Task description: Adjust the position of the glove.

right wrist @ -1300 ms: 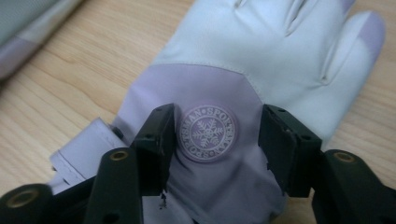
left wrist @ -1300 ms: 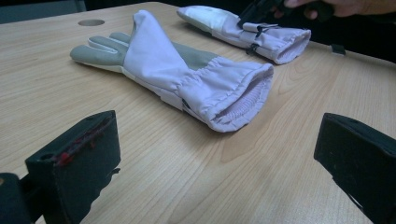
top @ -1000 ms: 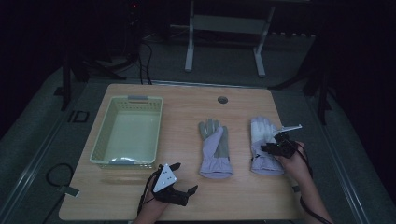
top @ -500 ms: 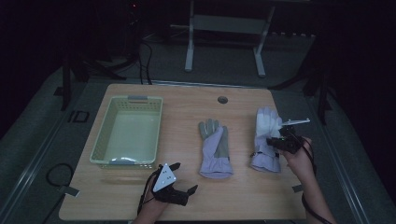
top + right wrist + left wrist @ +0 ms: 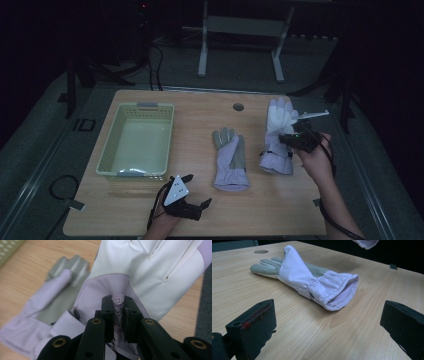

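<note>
Lifted off the counter [image 5: 150, 210] since before, the right glove [image 5: 278, 135] hangs clamped in the right tongs [image 5: 118, 312]; left tongs [image 5: 324, 322] wait apart, basket [image 5: 102, 162] unfilled.

The lifted glove [image 5: 365, 243] is cut off by the left gripper view's top edge, just its cuff showing.

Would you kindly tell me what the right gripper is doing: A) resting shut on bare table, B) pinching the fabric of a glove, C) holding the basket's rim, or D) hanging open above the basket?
B: in the right gripper view, the right gripper is shut on a fold of the white glove.
</note>
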Available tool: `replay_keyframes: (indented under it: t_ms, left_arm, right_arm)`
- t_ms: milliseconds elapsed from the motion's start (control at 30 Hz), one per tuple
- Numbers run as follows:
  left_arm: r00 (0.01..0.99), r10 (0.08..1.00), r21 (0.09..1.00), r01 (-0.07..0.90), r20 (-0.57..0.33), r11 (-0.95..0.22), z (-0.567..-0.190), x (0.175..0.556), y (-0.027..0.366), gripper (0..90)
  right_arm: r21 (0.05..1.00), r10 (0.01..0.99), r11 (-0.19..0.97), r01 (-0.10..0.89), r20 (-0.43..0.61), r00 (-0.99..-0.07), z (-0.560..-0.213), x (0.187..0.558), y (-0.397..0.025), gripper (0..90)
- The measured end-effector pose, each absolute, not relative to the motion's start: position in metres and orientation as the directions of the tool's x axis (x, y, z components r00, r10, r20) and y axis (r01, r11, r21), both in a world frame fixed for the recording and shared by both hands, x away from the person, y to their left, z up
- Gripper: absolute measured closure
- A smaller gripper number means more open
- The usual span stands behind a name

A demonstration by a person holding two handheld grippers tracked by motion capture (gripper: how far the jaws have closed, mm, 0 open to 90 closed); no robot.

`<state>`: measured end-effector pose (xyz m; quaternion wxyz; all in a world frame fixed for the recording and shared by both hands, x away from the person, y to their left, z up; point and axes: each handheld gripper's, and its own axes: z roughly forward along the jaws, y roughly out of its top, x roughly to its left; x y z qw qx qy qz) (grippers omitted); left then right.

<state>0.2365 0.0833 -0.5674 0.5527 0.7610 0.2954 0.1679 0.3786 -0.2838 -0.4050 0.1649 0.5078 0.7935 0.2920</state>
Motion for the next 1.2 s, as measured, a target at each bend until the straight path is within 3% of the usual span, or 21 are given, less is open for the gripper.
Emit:
replay_keyframes:
  t_ms: [233,600,1200]
  left_arm:
    - [0.770,0.635,0.941,0.261,-0.068,-0.216,-0.567,0.236,0.083,0.3]
    - [0.772,0.633,0.941,0.258,-0.065,-0.217,-0.567,0.236,0.083,0.3]
    - [0.772,0.632,0.942,0.258,-0.068,-0.213,-0.568,0.236,0.083,0.3]
  right_arm:
    - [0.624,0.868,0.360,0.693,0.047,-0.494,-0.393,0.372,-0.234,81.1]
    - [0.565,0.836,0.427,0.706,0.051,-0.546,-0.413,0.364,-0.165,81.0]
    - [0.442,0.849,0.455,0.773,0.046,-0.526,-0.478,0.387,-0.145,80.1]
